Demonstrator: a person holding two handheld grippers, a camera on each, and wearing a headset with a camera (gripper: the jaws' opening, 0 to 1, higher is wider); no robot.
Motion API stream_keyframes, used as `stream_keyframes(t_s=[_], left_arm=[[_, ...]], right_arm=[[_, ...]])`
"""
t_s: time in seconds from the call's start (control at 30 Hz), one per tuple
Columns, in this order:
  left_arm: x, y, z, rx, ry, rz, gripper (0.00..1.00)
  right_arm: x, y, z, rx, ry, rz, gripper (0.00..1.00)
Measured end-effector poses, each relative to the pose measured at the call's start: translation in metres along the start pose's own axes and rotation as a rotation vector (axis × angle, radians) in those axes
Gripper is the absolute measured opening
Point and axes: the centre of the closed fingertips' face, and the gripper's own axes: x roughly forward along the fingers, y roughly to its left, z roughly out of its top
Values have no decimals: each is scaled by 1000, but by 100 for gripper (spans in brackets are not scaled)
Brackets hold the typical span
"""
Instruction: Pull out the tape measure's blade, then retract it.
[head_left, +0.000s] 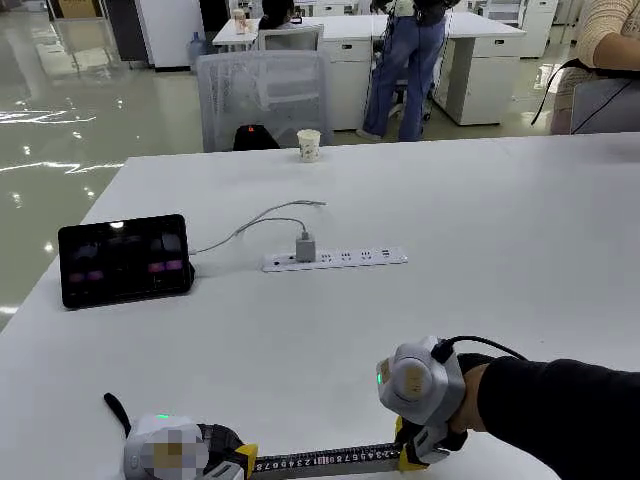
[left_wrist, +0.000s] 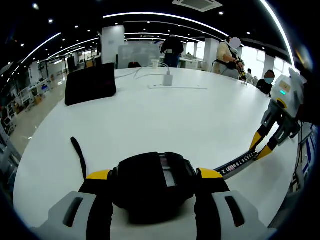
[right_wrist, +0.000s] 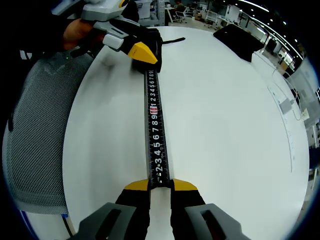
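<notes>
My left claw (left_wrist: 155, 176) is clamped on the tape measure's case (left_wrist: 150, 192), a rounded black lump of smooth plastic squeezed between the yellow tips. A thin black strap (left_wrist: 77, 155) trails off it, lying limp on the table to the left. The case sits at the near edge of the table (head_left: 450, 230), on the left side.

The blade (right_wrist: 155, 135) is out and runs to the right, low along the tabletop, as a flat narrow dark strip. It is printed with pale numerals and has a red mark partway along. My right claw (right_wrist: 161, 186) has its jaws drawn narrow and pinches the blade's free end between wedge-shaped yellow tips. In the head view that claw (head_left: 412, 458) sits near the middle of the near edge, under a rounded grey housing.

The table is white, matte and bare around the tape. Farther off on the left stands a glossy black tablet (head_left: 124, 259), propped up. Right of it lies a long white power strip (head_left: 340, 258) with a small grey charger (head_left: 305, 246) plugged in and a thin cable curling away. A paper cup (head_left: 309, 145) stands at the far edge, with a grey mesh chair (head_left: 262, 98) behind it.
</notes>
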Motion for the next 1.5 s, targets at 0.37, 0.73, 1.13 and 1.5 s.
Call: stream_keyframes(t_s=[0.37,0.73,1.13,1.5], left_arm=[[0,0,1,-1,-2,1,61],[0,1,1,2,0,1,61],[-1,1,0,5,0,2,61],[-2,1,2,-4,4,-5,61]], right_arm=[[1,1,4,0,-10,-1,12],[3,2,6,0,-13,-7,12],[4,3,12,6,-10,-11,12],[5,4,17,15,-28,-16,12]])
